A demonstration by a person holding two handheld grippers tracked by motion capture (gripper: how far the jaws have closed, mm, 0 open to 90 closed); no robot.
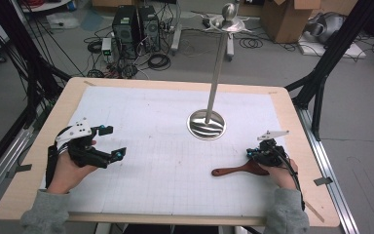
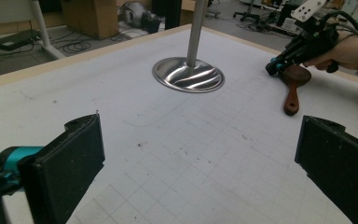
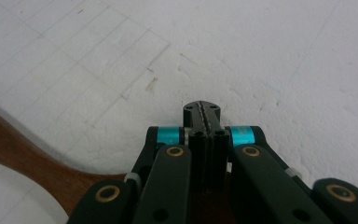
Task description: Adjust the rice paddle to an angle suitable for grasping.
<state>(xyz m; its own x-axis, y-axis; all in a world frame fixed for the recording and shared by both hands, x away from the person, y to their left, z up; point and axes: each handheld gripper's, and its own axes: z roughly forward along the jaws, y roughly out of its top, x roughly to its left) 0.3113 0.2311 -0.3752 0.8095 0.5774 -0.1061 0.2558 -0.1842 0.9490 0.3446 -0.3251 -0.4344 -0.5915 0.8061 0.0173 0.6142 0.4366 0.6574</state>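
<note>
Two grippers work here: right gripper (image 1: 254, 154), jaws fully closed over the wooden spoon (image 1: 238, 169) lying near-right on the worktop (image 1: 141, 146), should lift it level; left gripper (image 1: 113, 142) waits released.

The surface (image 1: 39, 146) was a light wooden board, covered by a white gridded mat (image 1: 165, 146). Beyond it lay a grey floor (image 1: 272, 68) strewn with black cables (image 1: 158, 61). Two black computer towers (image 1: 136, 27) stood at the far side, cardboard boxes (image 1: 285, 17) to their right. Black frame struts (image 1: 331, 53) rose at both sides, and an aluminium rail (image 1: 331, 180) ran along the right edge.
</note>
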